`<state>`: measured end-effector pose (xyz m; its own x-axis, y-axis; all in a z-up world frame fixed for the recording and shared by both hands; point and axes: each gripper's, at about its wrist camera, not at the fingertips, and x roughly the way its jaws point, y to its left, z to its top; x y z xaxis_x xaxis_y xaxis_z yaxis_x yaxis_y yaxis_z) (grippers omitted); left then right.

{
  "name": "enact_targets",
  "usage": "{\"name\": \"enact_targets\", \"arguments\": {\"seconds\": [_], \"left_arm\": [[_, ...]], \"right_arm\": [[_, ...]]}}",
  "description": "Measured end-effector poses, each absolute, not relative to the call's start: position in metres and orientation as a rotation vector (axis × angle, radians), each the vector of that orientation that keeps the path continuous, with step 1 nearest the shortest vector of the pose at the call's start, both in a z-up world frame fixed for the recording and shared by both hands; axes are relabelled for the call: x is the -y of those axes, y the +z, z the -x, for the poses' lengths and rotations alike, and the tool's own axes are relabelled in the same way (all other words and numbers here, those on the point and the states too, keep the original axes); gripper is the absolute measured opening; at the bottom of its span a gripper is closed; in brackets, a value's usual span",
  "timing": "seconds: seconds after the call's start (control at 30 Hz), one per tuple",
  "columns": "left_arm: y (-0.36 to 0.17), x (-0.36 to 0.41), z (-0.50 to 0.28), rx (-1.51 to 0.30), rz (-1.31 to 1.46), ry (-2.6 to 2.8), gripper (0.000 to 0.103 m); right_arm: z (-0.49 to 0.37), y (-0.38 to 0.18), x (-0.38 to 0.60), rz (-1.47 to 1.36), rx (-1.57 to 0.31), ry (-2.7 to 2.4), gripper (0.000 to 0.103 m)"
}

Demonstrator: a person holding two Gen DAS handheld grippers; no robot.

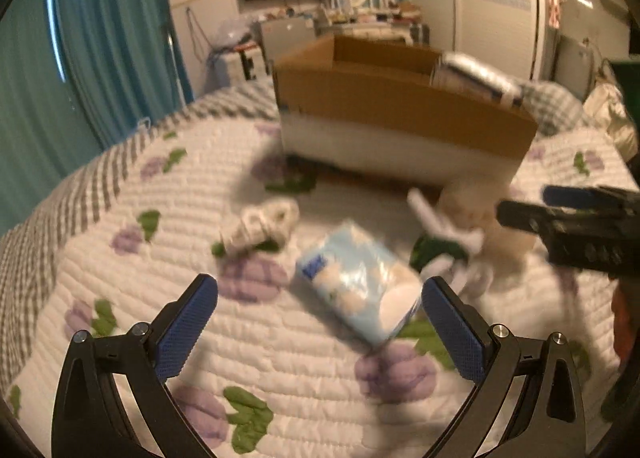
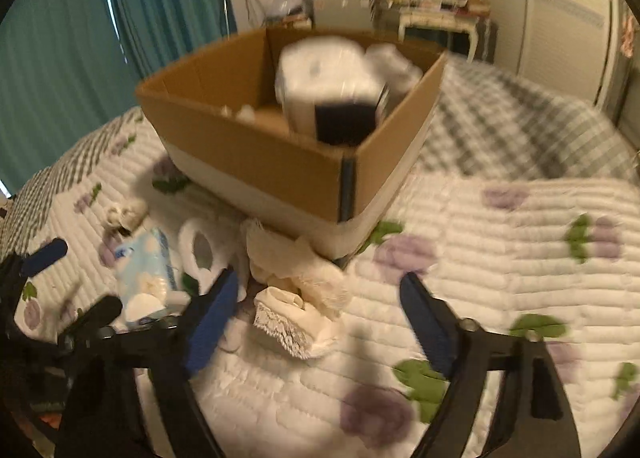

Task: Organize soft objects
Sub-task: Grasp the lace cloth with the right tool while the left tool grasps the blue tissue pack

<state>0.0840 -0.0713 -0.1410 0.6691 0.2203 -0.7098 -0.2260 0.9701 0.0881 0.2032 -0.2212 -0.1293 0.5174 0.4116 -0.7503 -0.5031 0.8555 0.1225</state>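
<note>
A light blue tissue pack (image 1: 358,284) lies on the quilt between my left gripper's (image 1: 320,298) open fingers, close to the right finger; it also shows in the right wrist view (image 2: 144,278). A cardboard box (image 1: 400,114) stands behind on the bed and holds a white and dark pack (image 2: 332,94). A cream lace cloth (image 2: 296,290) lies in front of the box, just ahead of my open, empty right gripper (image 2: 320,298). A white rolled sock (image 1: 264,226) and a white soft item (image 2: 200,254) lie nearby.
The flowered quilt (image 1: 160,258) covers the bed. A grey checked pillow (image 2: 520,130) lies to the right of the box. Teal curtains (image 1: 100,38) hang at the left. A dressing table (image 2: 436,14) stands behind.
</note>
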Motion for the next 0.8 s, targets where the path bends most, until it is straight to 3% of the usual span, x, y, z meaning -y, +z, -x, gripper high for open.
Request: {"name": "enact_targets", "arguments": {"seconds": [0.03,0.1,0.13,0.27,0.63,0.73,0.8], "left_arm": [[-0.146,0.071,-0.086,-0.818,0.013,0.245,0.103],[-0.152,0.073,-0.089,-0.838,0.01,0.225,0.103],[-0.153,0.075,-0.089,-0.842,0.005,0.212,0.103],[-0.158,0.081,-0.092,-0.859,-0.03,0.189,0.103],[-0.173,0.09,-0.121,-0.879,-0.213,0.112,0.102],[-0.174,0.09,-0.118,-0.875,-0.192,0.074,0.085],[-0.172,0.089,-0.113,-0.874,-0.178,0.068,0.084]], "right_arm": [[-0.208,-0.135,0.219,0.111,-0.891,0.561,0.065],[-0.214,-0.142,0.216,0.102,-0.918,0.566,0.032],[-0.215,-0.144,0.217,0.095,-0.922,0.561,0.025],[-0.207,-0.136,0.229,0.068,-0.888,0.543,0.021],[-0.198,-0.133,0.24,0.041,-0.892,0.523,0.021],[-0.195,-0.134,0.239,0.047,-0.882,0.519,0.021],[-0.194,-0.134,0.239,0.039,-0.881,0.519,0.021]]}}
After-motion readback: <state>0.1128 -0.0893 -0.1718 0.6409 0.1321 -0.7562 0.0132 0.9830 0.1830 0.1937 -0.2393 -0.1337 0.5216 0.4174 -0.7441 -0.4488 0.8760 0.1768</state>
